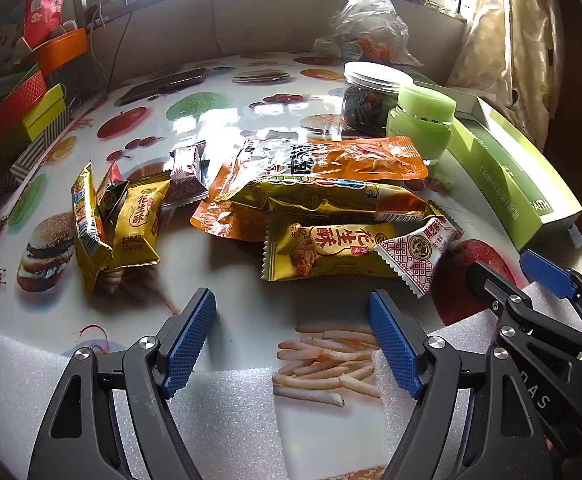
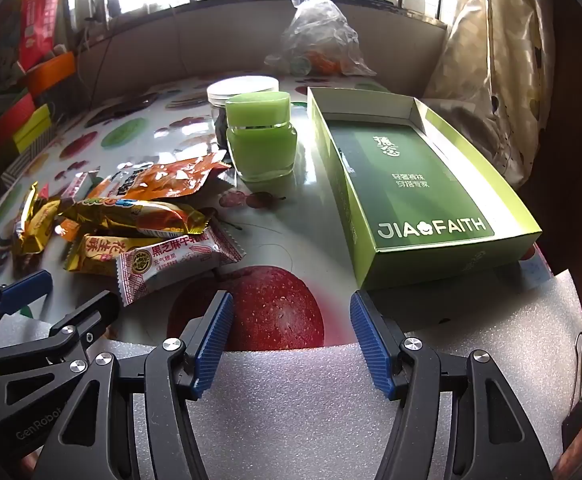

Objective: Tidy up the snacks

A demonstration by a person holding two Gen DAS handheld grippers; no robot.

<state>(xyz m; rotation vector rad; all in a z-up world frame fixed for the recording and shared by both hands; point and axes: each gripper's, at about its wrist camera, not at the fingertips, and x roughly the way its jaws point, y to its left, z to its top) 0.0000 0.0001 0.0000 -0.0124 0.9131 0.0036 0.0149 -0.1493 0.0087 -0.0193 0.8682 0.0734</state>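
Several snack packets lie in a loose pile on the food-print table: an orange packet (image 1: 355, 160), a long gold packet (image 1: 331, 198), a yellow peanut-crisp packet (image 1: 327, 252) and a red-and-white sesame packet (image 1: 419, 252), with more gold packets (image 1: 131, 224) to the left. The pile also shows in the right wrist view (image 2: 139, 216), with the sesame packet (image 2: 179, 260) nearest. An open green box (image 2: 411, 184) lies at the right. My left gripper (image 1: 291, 316) is open and empty, just short of the pile. My right gripper (image 2: 291, 324) is open and empty, between the pile and the box.
A green jar (image 2: 261, 140) and a clear jar with a white lid (image 2: 243, 88) stand behind the pile. A plastic bag (image 2: 319, 40) sits at the back by the window. Coloured boxes (image 1: 19, 112) stack at the left edge. White foam sheet (image 2: 291, 400) covers the near table edge.
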